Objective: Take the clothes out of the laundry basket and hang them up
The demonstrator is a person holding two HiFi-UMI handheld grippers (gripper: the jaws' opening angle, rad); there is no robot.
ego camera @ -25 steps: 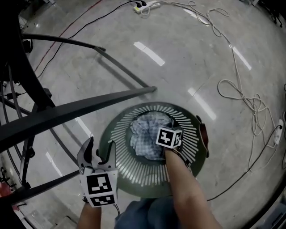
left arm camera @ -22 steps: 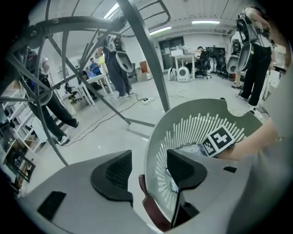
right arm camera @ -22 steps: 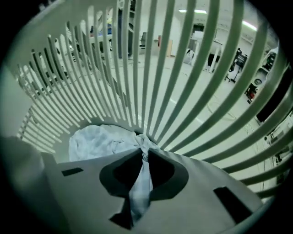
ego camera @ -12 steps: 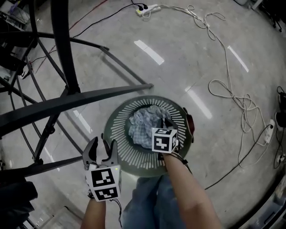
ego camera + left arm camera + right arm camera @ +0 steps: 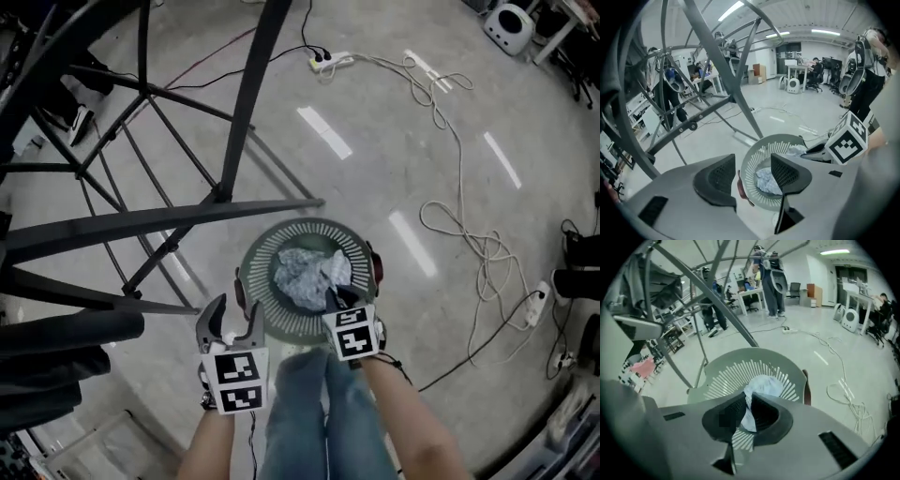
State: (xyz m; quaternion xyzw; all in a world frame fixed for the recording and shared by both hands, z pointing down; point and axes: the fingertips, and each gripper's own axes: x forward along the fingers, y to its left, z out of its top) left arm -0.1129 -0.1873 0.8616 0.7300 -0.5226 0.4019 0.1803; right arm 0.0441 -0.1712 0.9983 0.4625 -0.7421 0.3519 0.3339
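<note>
A round grey-green laundry basket (image 5: 265, 307) stands on the floor and holds a crumpled pale blue-and-white garment (image 5: 302, 275). My right gripper (image 5: 338, 300) is over the basket's near side, shut on a fold of that garment (image 5: 761, 385). The cloth runs up between its pads (image 5: 747, 416), with the basket (image 5: 736, 361) beyond. My left gripper (image 5: 232, 317) hovers left of the basket, open and empty. Between its jaws (image 5: 752, 176) I see the basket (image 5: 751, 161) and the garment (image 5: 767, 180) below.
A dark metal drying rack (image 5: 169, 220) spreads over the left and back, one bar passing just behind the basket. White cables (image 5: 469, 244) and a power strip (image 5: 333, 61) lie on the floor to the right and back. The person's jeans-clad legs (image 5: 323, 412) are beneath the grippers.
The view has pulled up and back, so the basket looks smaller. Both grippers have risen from the basket. The right one keeps its hold on the cloth, and the left jaws have narrowed slightly.
</note>
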